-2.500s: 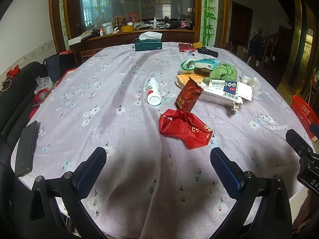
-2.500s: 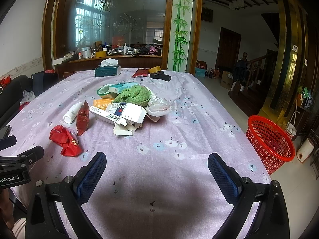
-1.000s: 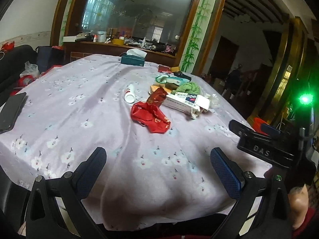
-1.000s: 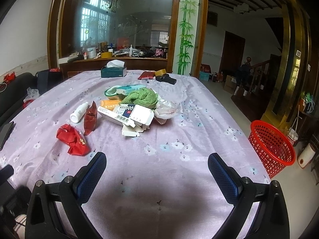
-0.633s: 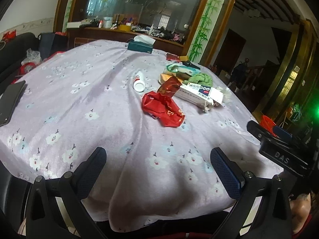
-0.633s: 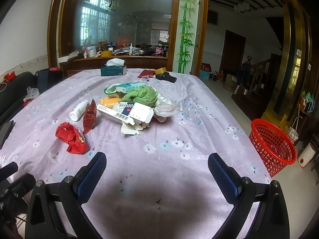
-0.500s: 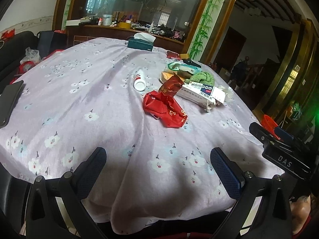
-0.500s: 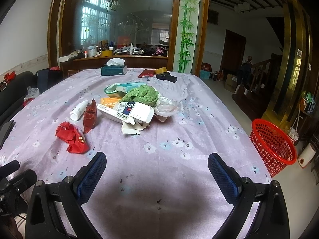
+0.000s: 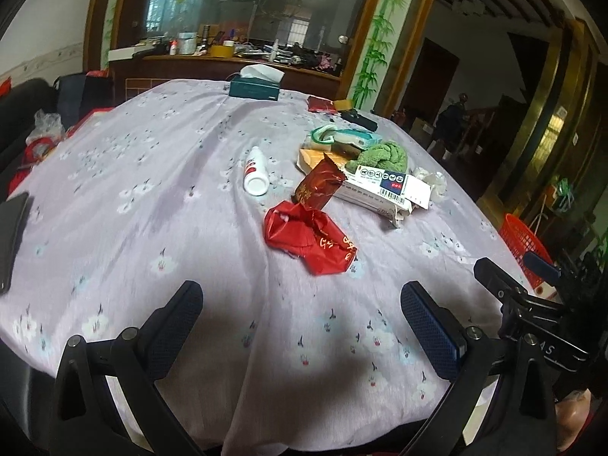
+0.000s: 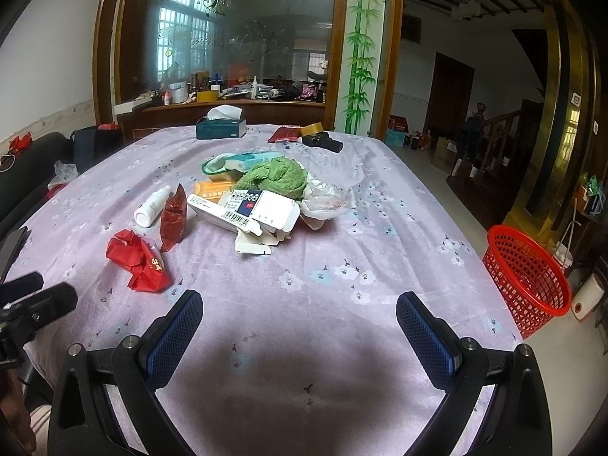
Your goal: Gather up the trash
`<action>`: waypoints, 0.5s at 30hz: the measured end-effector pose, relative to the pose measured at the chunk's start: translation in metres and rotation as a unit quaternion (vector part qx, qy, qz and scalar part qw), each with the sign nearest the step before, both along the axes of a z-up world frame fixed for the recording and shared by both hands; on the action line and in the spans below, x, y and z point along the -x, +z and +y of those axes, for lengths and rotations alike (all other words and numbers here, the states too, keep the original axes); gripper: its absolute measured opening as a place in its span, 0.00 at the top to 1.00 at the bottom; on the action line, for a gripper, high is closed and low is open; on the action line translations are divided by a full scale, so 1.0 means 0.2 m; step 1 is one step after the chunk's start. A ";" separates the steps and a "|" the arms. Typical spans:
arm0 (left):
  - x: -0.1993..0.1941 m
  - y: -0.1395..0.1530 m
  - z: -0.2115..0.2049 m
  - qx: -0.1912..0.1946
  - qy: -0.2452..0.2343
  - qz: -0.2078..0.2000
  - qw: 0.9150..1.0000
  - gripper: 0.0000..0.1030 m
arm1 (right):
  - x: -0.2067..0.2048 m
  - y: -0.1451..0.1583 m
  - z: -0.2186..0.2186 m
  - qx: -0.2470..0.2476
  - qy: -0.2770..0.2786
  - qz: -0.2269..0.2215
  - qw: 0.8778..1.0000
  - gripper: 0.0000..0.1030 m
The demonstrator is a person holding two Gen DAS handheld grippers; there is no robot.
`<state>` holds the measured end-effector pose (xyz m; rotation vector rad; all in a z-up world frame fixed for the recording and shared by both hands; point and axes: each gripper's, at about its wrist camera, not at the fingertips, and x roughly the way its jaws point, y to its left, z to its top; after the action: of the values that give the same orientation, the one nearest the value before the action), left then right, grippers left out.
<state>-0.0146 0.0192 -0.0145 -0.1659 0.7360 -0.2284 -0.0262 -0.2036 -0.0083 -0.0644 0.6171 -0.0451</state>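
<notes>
So both grippers are hovering over the near edge of the table (image 10: 380, 197), which has a lilac flowery cloth on it. Left gripper (image 9: 300, 309) has its jaws spread wide with nothing between them, and same deal for the right gripper (image 10: 298, 317), wide apart and empty.

Trash is all sitting mid-table. Closest to the left gripper is a crumpled red wrapper (image 9: 309, 237), lying flat on the cloth just ahead of it. Right behind that, a dark red foil pouch (image 9: 319, 188) stands tilted, leaning toward the white carton (image 9: 383, 188) with the barcode. A white bottle (image 9: 256, 171) lies on its side left of the pouch, apart from it. Behind the carton there's a green towel (image 10: 275, 176) bunched up, an orange box (image 10: 212, 189) partly tucked under the pile, and a clear plastic bag (image 10: 326, 199) on the right side touching the towel. A bit of torn white card (image 10: 252, 245) pokes out from under the carton at the front.

Far end of the table has a tissue box (image 10: 221, 126). A red basket (image 10: 526, 277) sits on the floor off the right side of the table, well apart from the pile. A dark phone (image 9: 11, 235) lies at the left edge.
</notes>
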 end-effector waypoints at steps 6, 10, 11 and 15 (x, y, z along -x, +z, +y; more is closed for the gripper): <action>-0.10 -0.01 -0.04 -0.018 -0.020 0.013 1.000 0.00 | -0.03 0.00 -0.01 -0.005 0.007 0.007 1.000 0.00; -0.17 -0.02 -0.02 -0.013 -0.024 0.033 0.999 0.00 | -0.06 0.02 -0.03 -0.016 0.016 0.014 1.000 0.00; -0.19 -0.03 -0.02 -0.011 -0.024 0.040 0.999 0.00 | -0.08 0.02 -0.04 -0.020 0.020 0.018 0.999 0.00; -0.26 -0.02 -0.01 -0.020 -0.019 0.045 0.999 0.00 | -0.17 0.07 -0.13 -0.064 0.042 0.042 0.996 0.00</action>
<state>0.0373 0.0170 -0.0186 -0.1255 0.8331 -0.2431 0.0079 -0.2293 0.0065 0.0330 0.6998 0.0789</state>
